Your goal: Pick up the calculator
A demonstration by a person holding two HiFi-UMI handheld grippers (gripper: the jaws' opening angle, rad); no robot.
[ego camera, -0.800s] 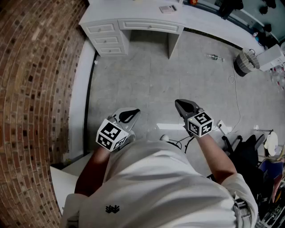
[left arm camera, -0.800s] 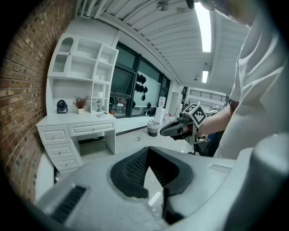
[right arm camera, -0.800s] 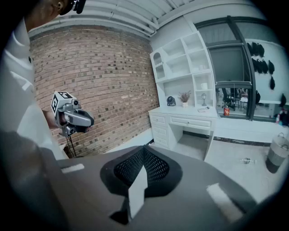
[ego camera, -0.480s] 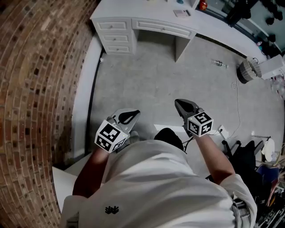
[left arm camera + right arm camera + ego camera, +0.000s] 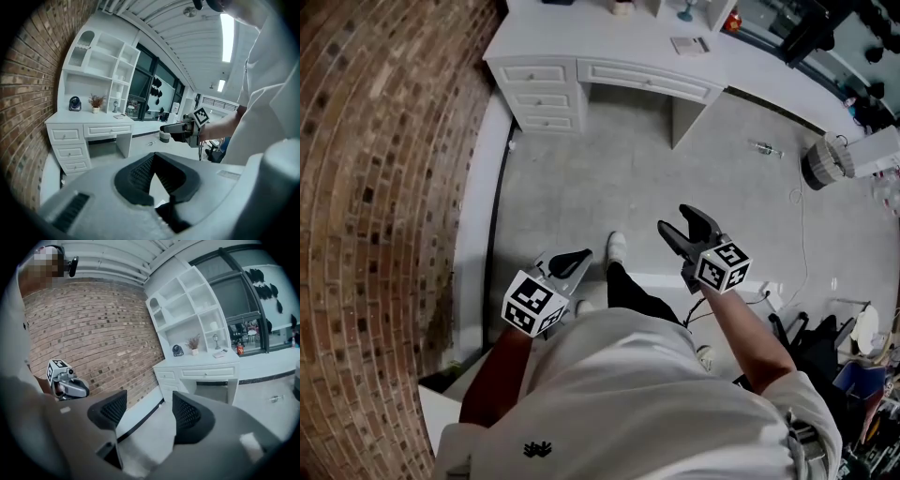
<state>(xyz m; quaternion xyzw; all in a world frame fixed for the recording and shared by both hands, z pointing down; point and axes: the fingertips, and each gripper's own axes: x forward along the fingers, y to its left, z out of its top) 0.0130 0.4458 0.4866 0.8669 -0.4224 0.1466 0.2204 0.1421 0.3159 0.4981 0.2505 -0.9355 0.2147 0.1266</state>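
The calculator (image 5: 689,44) is a small flat grey slab that lies on the white desk (image 5: 609,28) at the far end of the floor. It shows small in the left gripper view (image 5: 120,116) and in the right gripper view (image 5: 219,354). Both grippers are held at waist height, several steps short of the desk. My left gripper (image 5: 573,258) is shut, its dark pads meeting at the tips (image 5: 153,161), with nothing in it. My right gripper (image 5: 681,223) stands open with an empty gap between its pads (image 5: 149,411).
A brick wall (image 5: 384,187) runs along the left. The person's foot (image 5: 617,247) steps forward between the grippers. A round basket (image 5: 822,159) and a small loose item (image 5: 766,148) sit on the floor at right. Shelves (image 5: 101,61), a fan (image 5: 74,104) and a plant (image 5: 96,101) are on the desk.
The person has walked nearer to the desk, one leg now stepping forward. My right gripper's jaws, together before, now stand apart. The left gripper stays shut.
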